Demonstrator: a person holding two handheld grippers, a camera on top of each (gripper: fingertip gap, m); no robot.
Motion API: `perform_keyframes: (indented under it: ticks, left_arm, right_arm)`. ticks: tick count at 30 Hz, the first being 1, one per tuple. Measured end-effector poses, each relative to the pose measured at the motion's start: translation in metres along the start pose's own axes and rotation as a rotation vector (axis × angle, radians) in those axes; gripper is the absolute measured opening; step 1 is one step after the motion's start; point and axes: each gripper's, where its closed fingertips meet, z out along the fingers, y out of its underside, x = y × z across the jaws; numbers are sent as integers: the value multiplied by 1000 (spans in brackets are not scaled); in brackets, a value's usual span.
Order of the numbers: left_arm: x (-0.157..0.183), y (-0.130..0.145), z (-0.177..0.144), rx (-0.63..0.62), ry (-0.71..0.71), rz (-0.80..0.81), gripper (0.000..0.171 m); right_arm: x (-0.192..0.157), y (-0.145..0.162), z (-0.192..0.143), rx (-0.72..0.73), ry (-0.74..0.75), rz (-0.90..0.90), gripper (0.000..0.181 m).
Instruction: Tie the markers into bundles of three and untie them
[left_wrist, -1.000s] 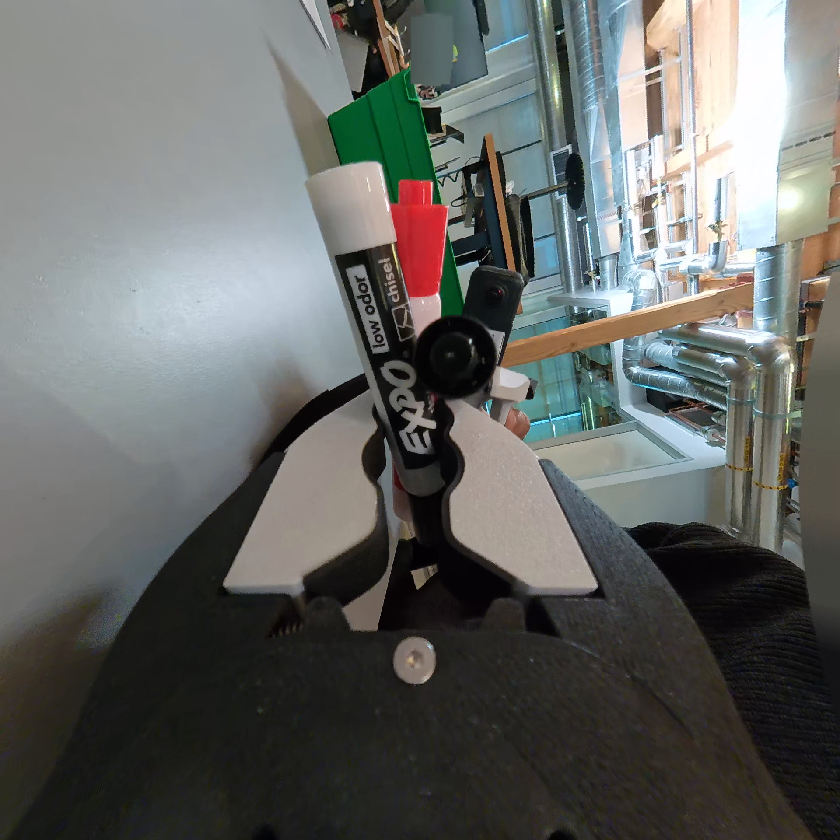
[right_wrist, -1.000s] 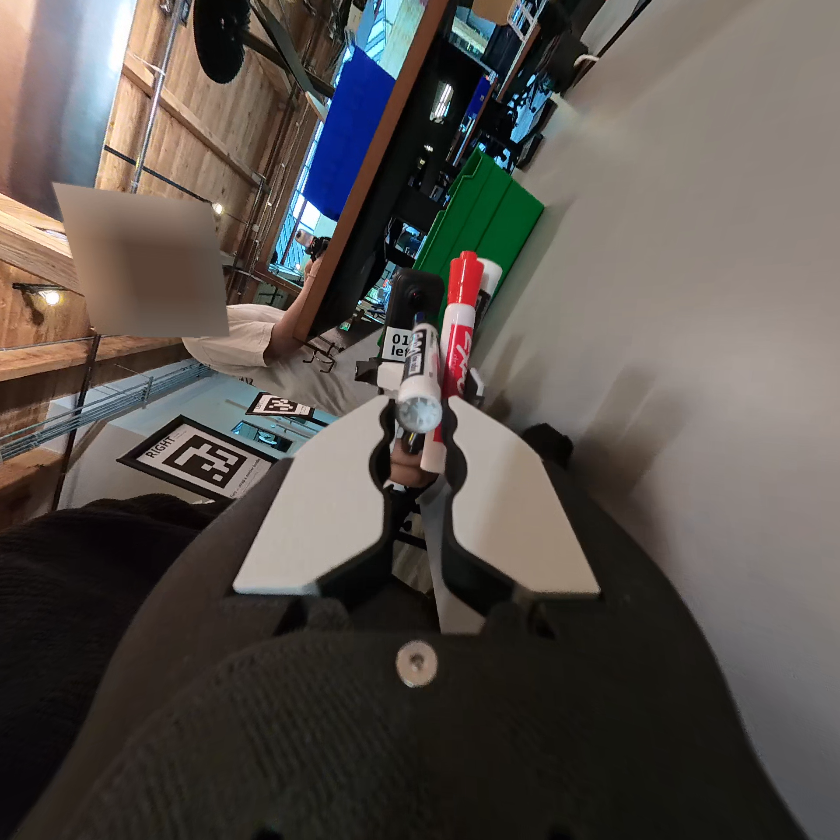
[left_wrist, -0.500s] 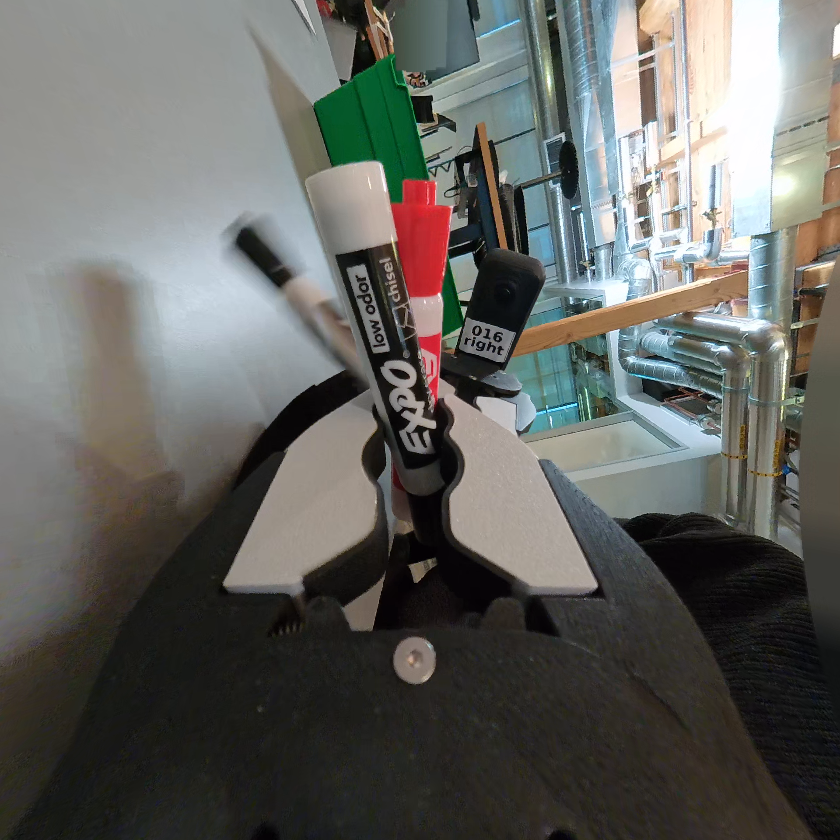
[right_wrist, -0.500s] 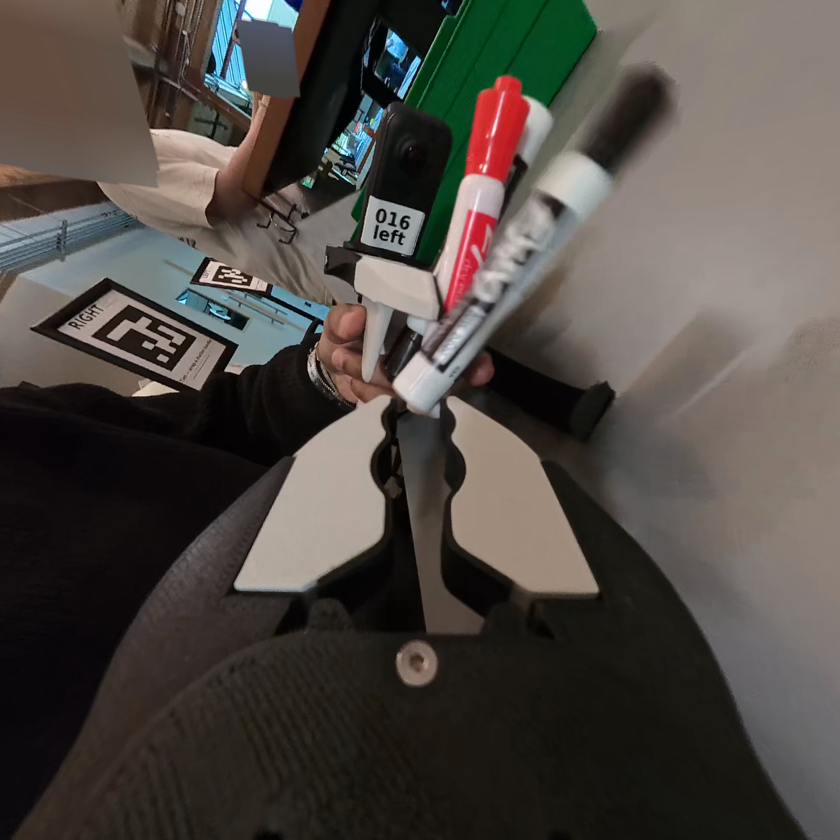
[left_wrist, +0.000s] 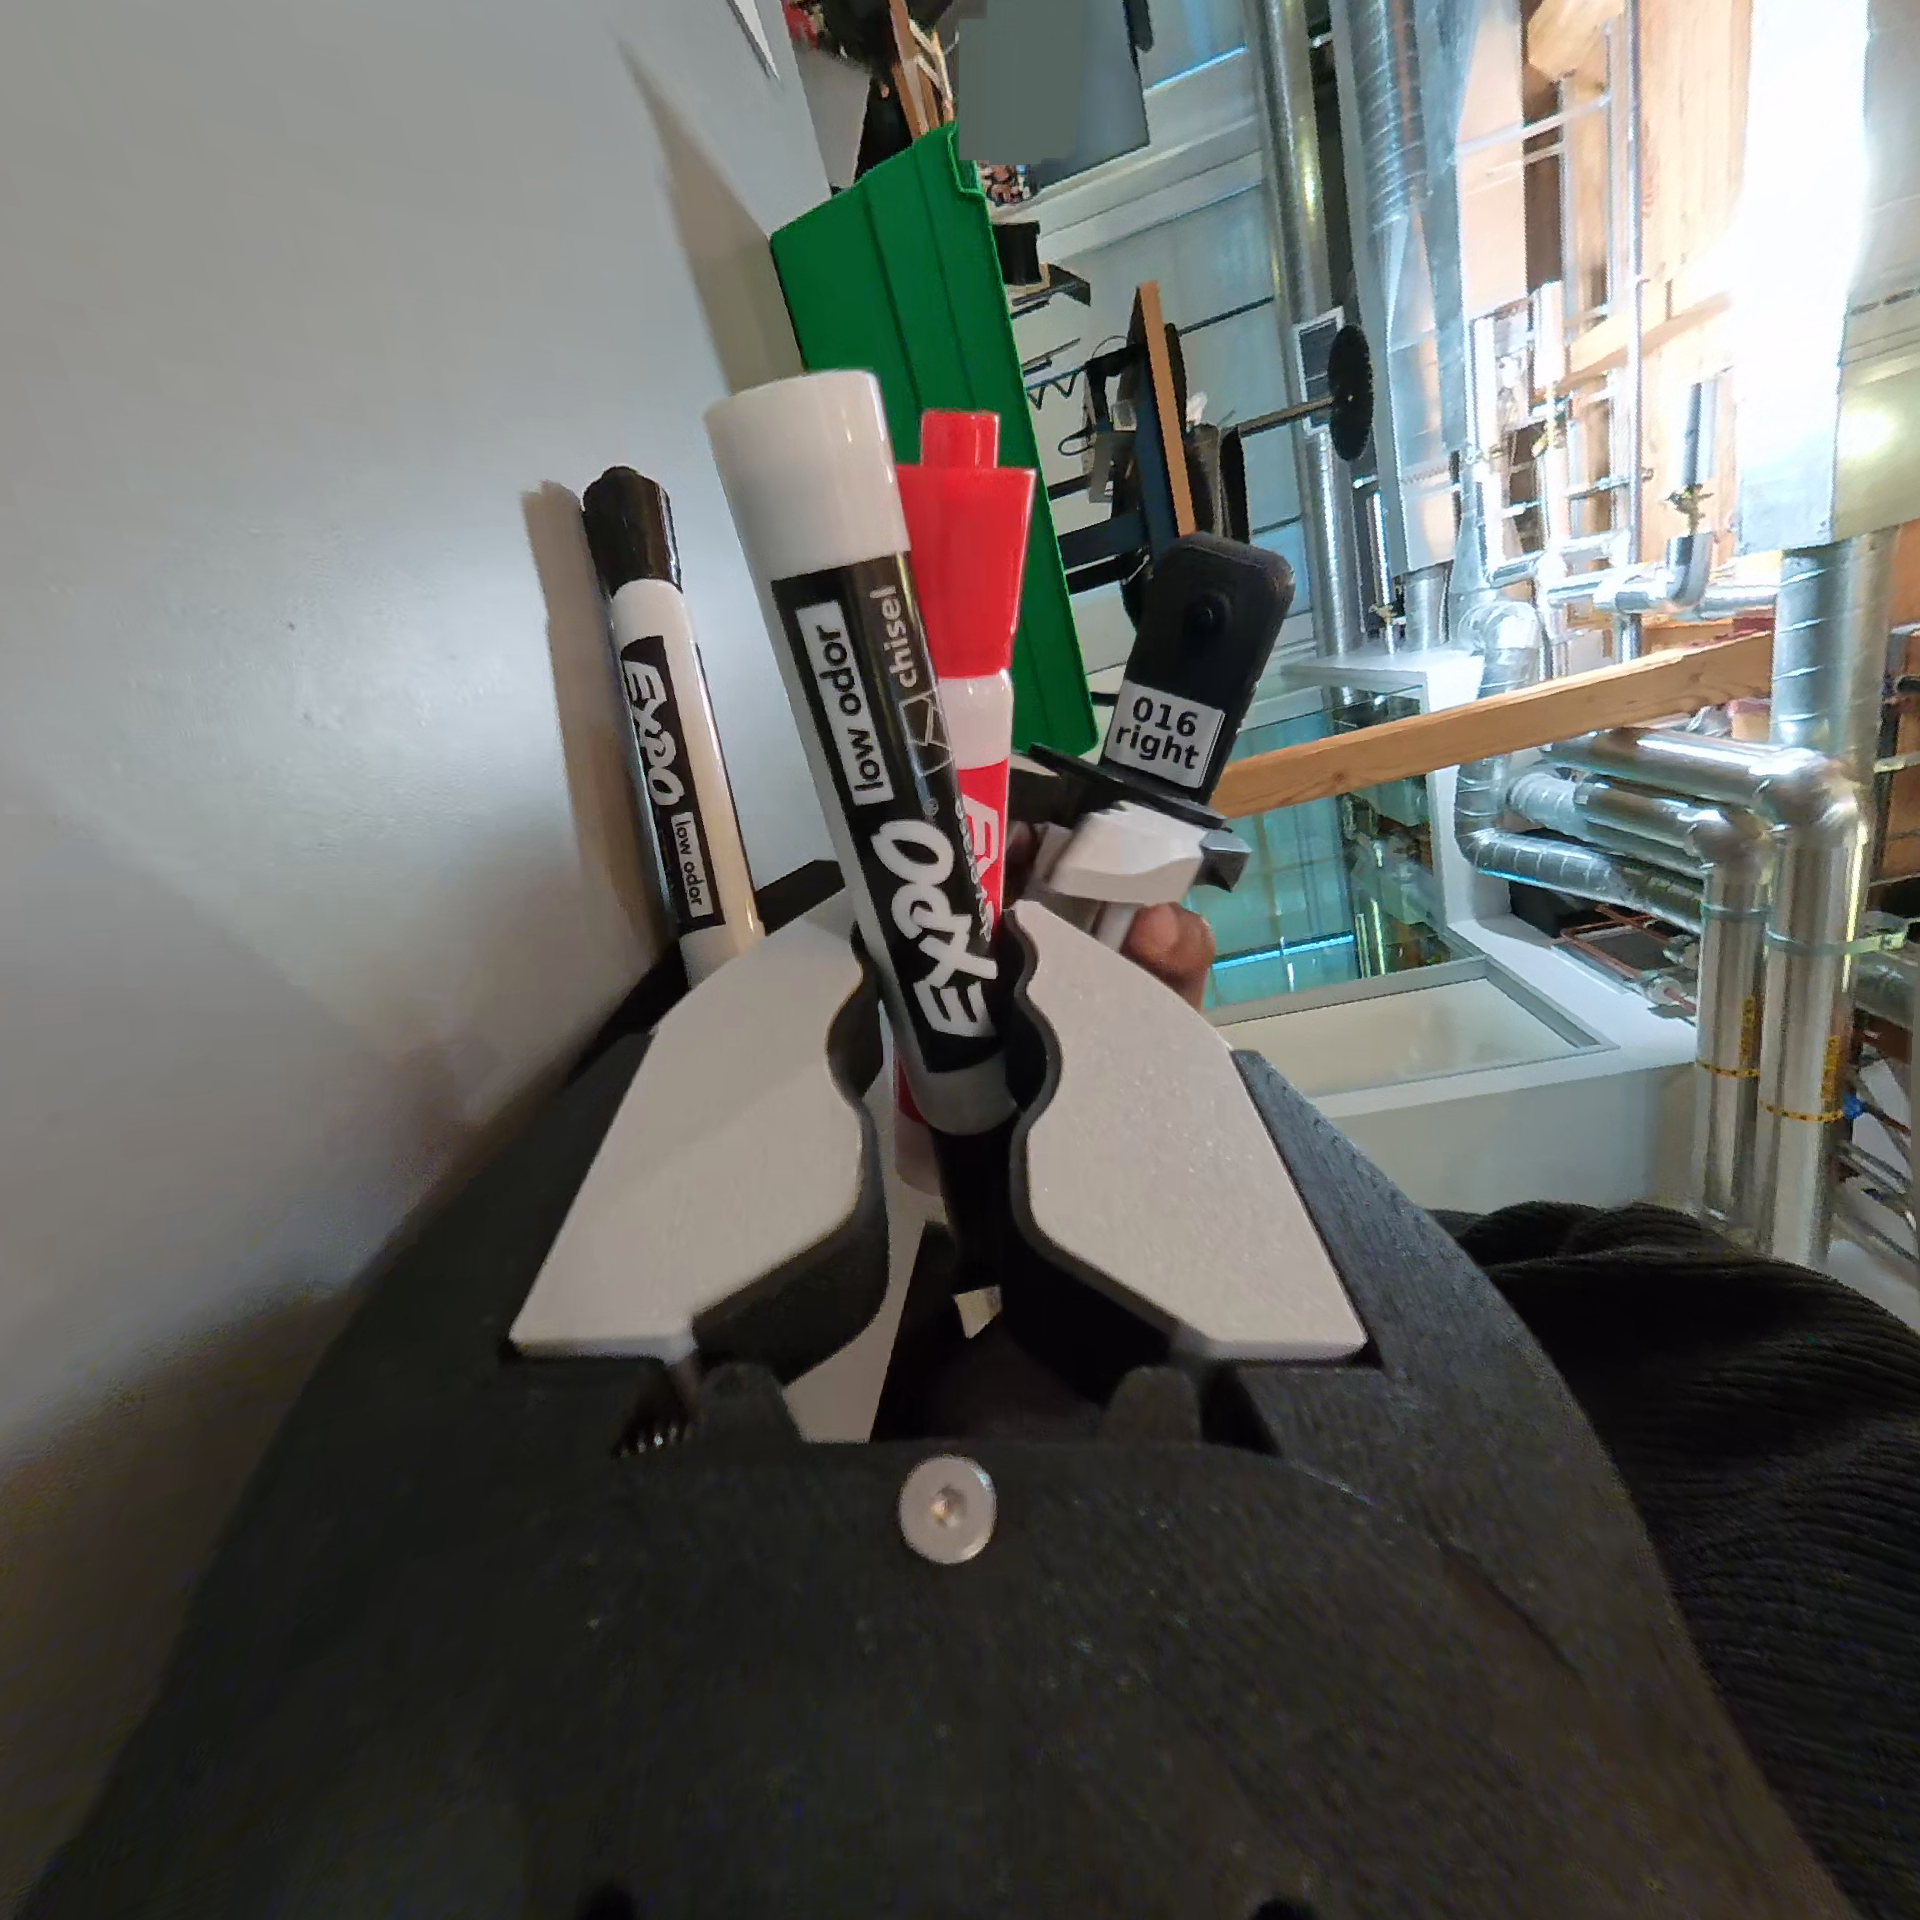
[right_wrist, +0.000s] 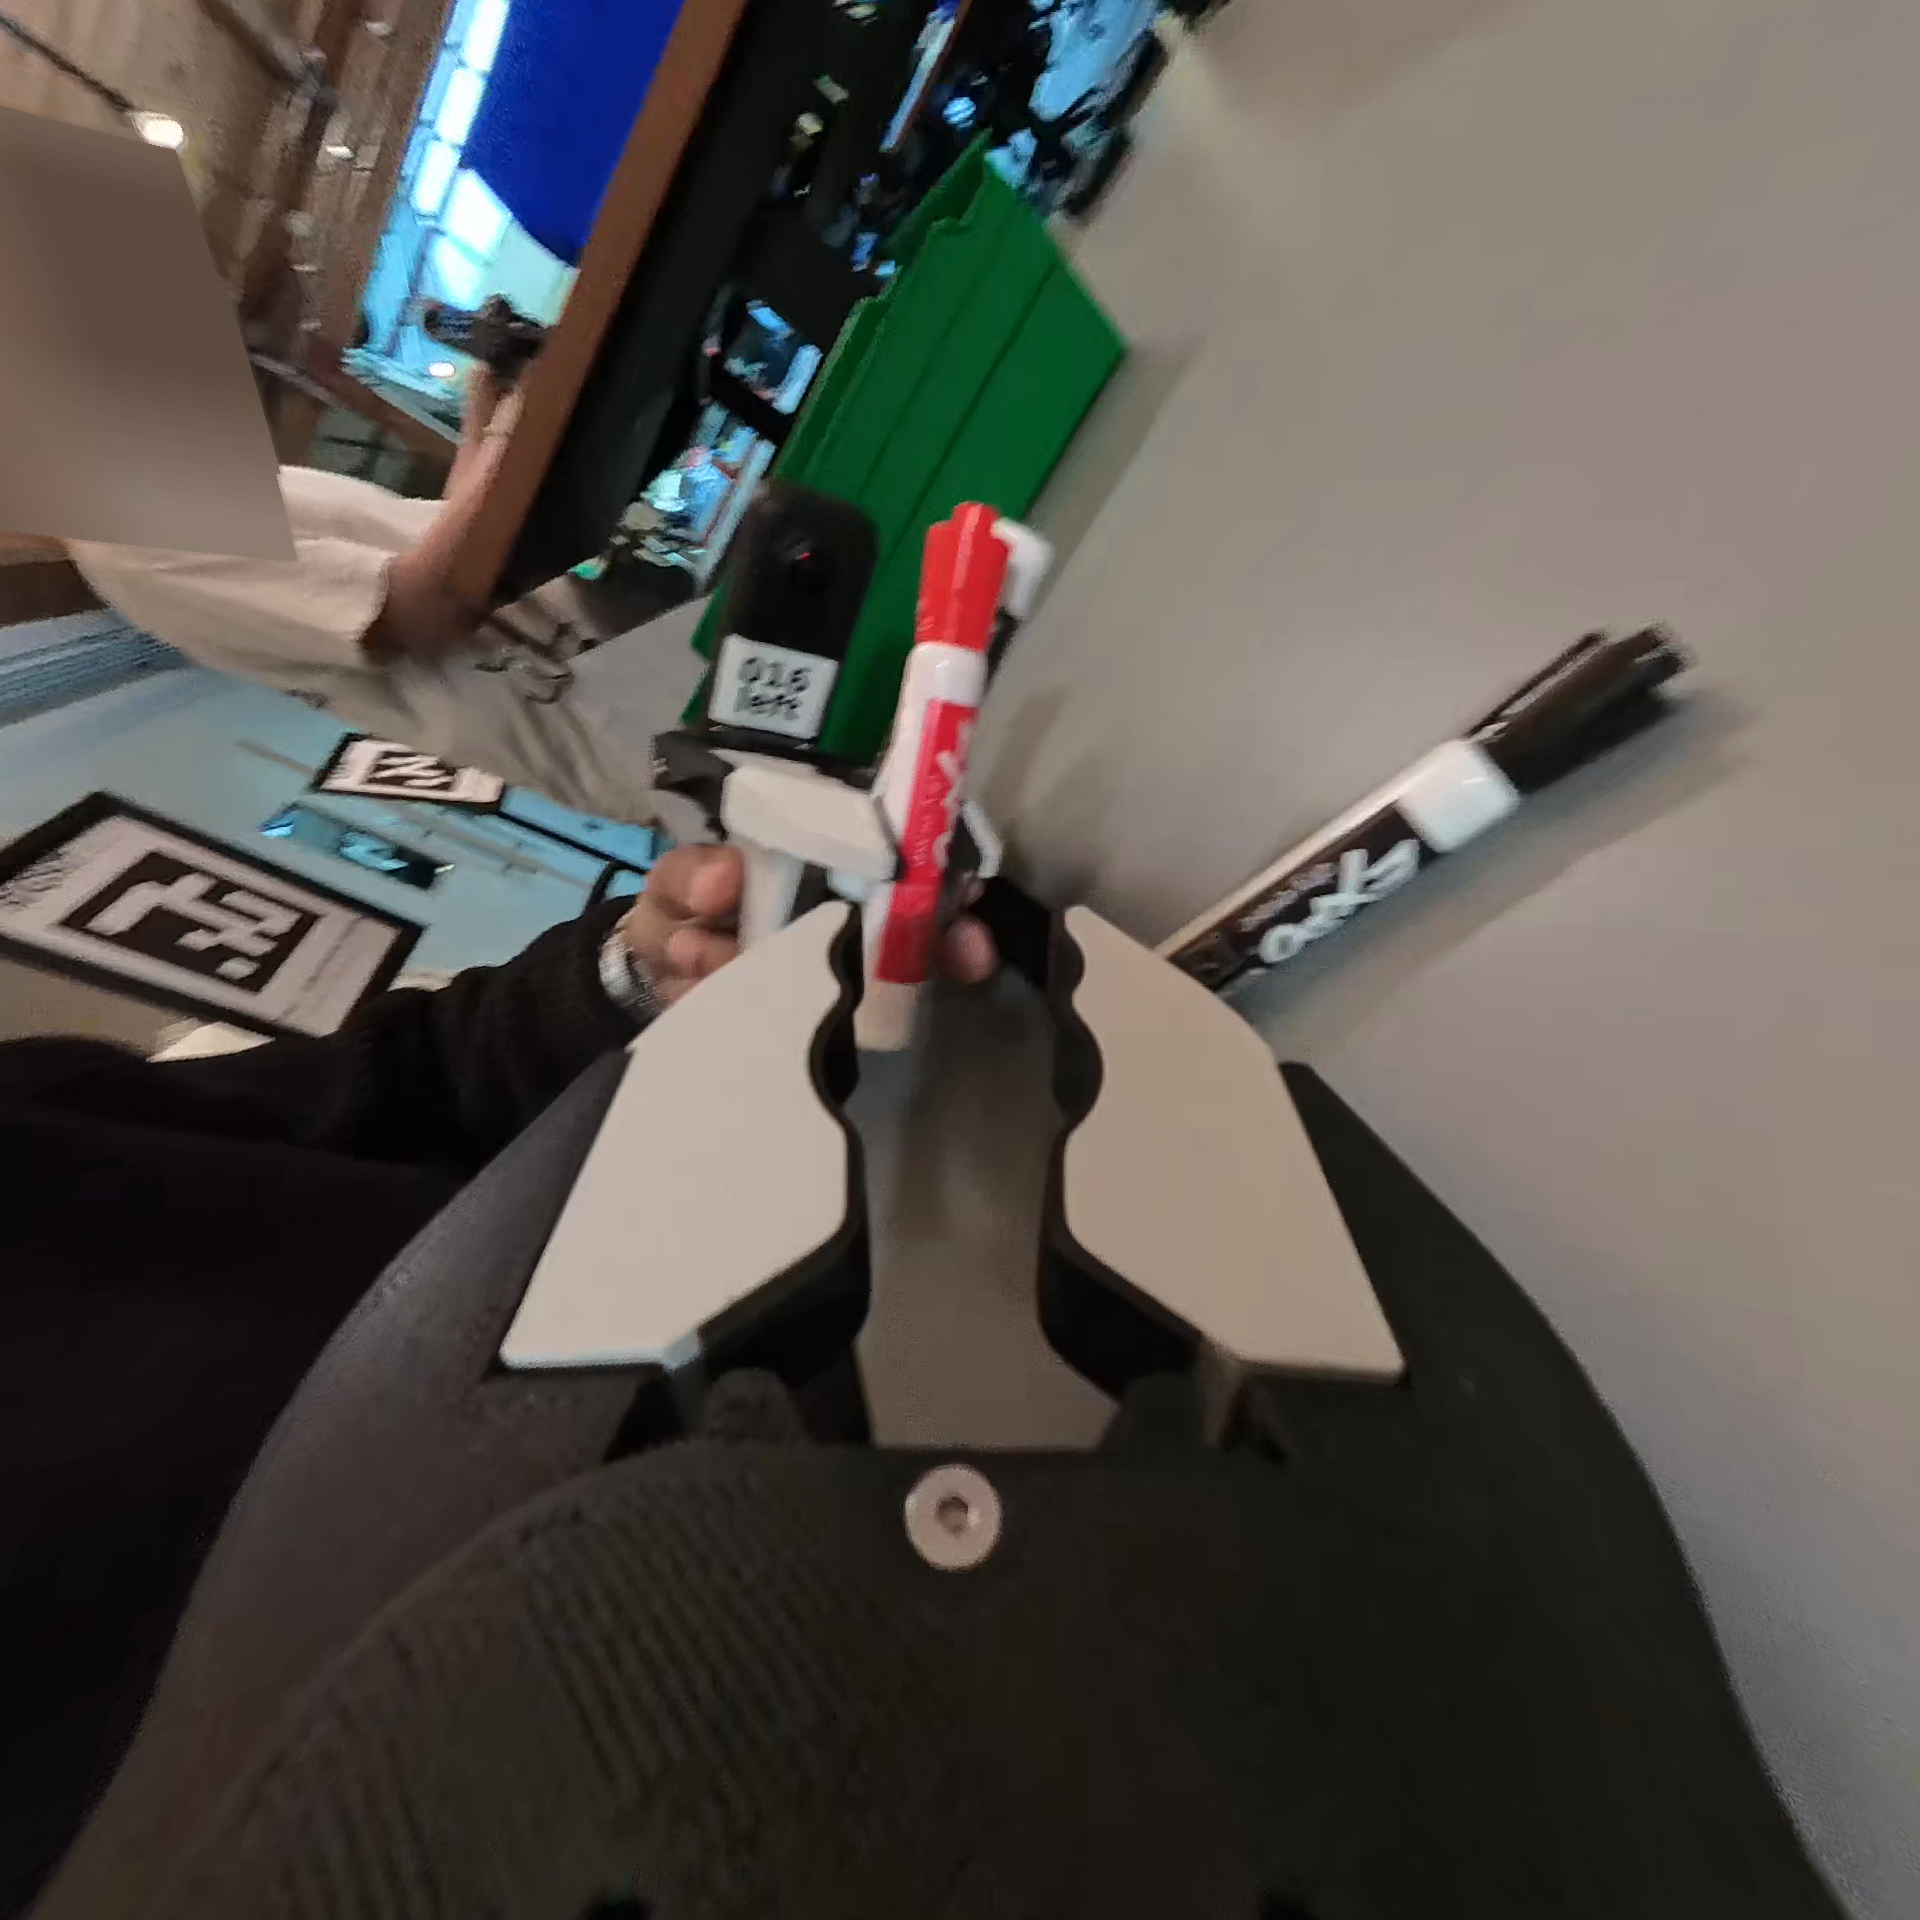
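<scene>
My left gripper (left_wrist: 935, 935) is shut on two markers held upright together: a black-labelled marker with a white end (left_wrist: 862, 748) and a red marker (left_wrist: 966, 665) behind it. A third marker with a black cap (left_wrist: 665, 717) lies loose on the white table (left_wrist: 260, 623) just left of them. My right gripper (right_wrist: 951, 935) is open and empty, a short way back from the red marker (right_wrist: 935, 769). The loose black-capped marker (right_wrist: 1403, 821) lies on the table to its right.
A green bin (left_wrist: 914, 416) stands on the table behind the markers; it also shows in the right wrist view (right_wrist: 956, 416). The other gripper's camera mount (left_wrist: 1143, 862) is close behind the held markers. A person in beige (right_wrist: 416, 644) sits far off. The tips of both grippers are at nearly the same place.
My right gripper has opened and let go of the black-capped marker, which now lies on the table. The right gripper has drawn back. The left gripper keeps its two markers.
</scene>
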Motion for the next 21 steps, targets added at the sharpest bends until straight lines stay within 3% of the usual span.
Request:
perform_keyframes:
  ticks: [7,8,9,13,16,21]
  left_arm:
    - [-9,1,0,-6,-41,-30,20]
    - [-9,2,0,-8,-39,-34,20]
    - [-9,2,0,-8,-37,-37,20]
    - [-10,-3,-3,18,-43,-48,20]
    - [-11,-18,-12,96,-47,-61,19]
    - [-9,-46,-36,207,-57,-49,19]
  right_arm:
    - [41,24,23,-163,323,-86,52]
    - [45,23,22,-177,360,-124,41]
    - [50,20,21,-183,400,-160,41]
    - [71,5,24,-262,597,-373,59]
    - [69,-3,37,-278,611,-428,71]
    - [59,-33,47,-217,590,-508,70]
